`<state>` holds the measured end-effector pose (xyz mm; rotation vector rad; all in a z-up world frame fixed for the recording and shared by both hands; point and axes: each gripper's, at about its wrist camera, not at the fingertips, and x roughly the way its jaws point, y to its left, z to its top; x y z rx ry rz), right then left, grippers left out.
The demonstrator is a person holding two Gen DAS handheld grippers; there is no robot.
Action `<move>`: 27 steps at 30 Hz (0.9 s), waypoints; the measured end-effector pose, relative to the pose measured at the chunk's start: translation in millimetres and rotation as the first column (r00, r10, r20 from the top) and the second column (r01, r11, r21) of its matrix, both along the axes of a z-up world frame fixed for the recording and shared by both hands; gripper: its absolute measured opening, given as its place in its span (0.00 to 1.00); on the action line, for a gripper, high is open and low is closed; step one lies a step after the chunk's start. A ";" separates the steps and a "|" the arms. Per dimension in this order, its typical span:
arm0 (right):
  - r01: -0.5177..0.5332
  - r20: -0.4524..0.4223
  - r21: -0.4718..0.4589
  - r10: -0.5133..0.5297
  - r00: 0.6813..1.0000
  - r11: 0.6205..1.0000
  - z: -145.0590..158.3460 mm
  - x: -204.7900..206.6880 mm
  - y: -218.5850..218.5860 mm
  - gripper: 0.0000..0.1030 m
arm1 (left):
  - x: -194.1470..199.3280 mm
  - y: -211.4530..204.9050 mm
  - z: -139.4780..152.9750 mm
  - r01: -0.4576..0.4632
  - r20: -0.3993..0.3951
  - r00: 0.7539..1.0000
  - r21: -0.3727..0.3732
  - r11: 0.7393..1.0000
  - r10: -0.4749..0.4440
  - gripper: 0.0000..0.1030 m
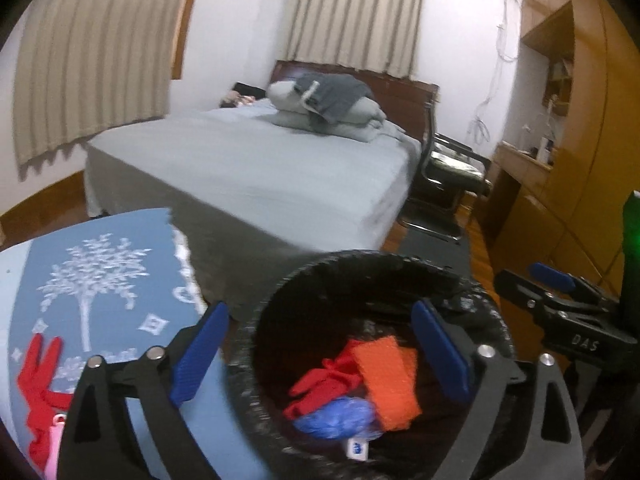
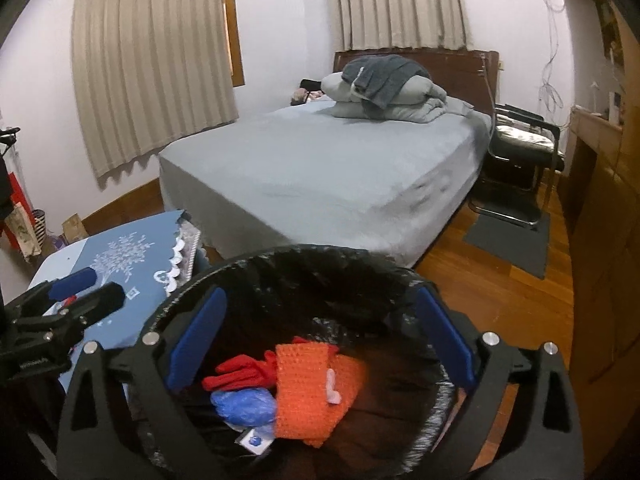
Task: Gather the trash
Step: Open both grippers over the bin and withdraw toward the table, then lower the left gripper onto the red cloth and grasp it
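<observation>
A bin lined with a black bag [image 1: 246, 364] [image 2: 280, 258] stands below both grippers. Inside lie an orange knitted cloth [image 1: 386, 384] [image 2: 304, 392], a red glove-like cloth [image 1: 324, 386] [image 2: 240, 374], a crumpled blue bag [image 1: 336, 420] [image 2: 244, 406] and a small white packet [image 1: 356, 448] [image 2: 256, 442]. My left gripper [image 1: 320, 308] [image 2: 90, 290] is open and holds nothing; one finger is over the table, the other over the bin. My right gripper [image 2: 320, 294] [image 1: 532, 280] hangs open and holding nothing above the bin's mouth. A red cloth [image 1: 40, 380] and a pink item [image 1: 56, 440] lie on the table.
The table under a blue cloth with a white tree print [image 1: 120, 240] [image 2: 132, 252] stands left of the bin. Behind are a grey bed [image 1: 248, 168] [image 2: 320, 168], a black chair [image 1: 452, 168] [image 2: 520, 148], a dark floor mat [image 2: 508, 244] and wooden cabinets [image 1: 560, 184] at right.
</observation>
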<state>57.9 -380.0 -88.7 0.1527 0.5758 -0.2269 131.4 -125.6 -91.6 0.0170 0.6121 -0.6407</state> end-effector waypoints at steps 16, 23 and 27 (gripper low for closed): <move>-0.212 0.025 0.044 0.211 0.977 0.976 3.9 55.3 112.0 0.93 | 24.7 161.0 -8.0 -0.331 0.024 0.944 0.058 0.942 0.330 0.93; -0.312 0.043 0.030 0.311 0.949 0.950 -7.5 76.3 174.8 0.93 | 34.8 225.8 -23.8 -0.435 0.025 0.900 0.110 0.894 0.435 0.93; -0.344 0.027 0.041 0.343 0.939 0.938 -19.3 87.1 200.8 0.93 | 43.9 252.8 -40.1 -0.464 -0.009 0.883 0.137 0.875 0.469 0.93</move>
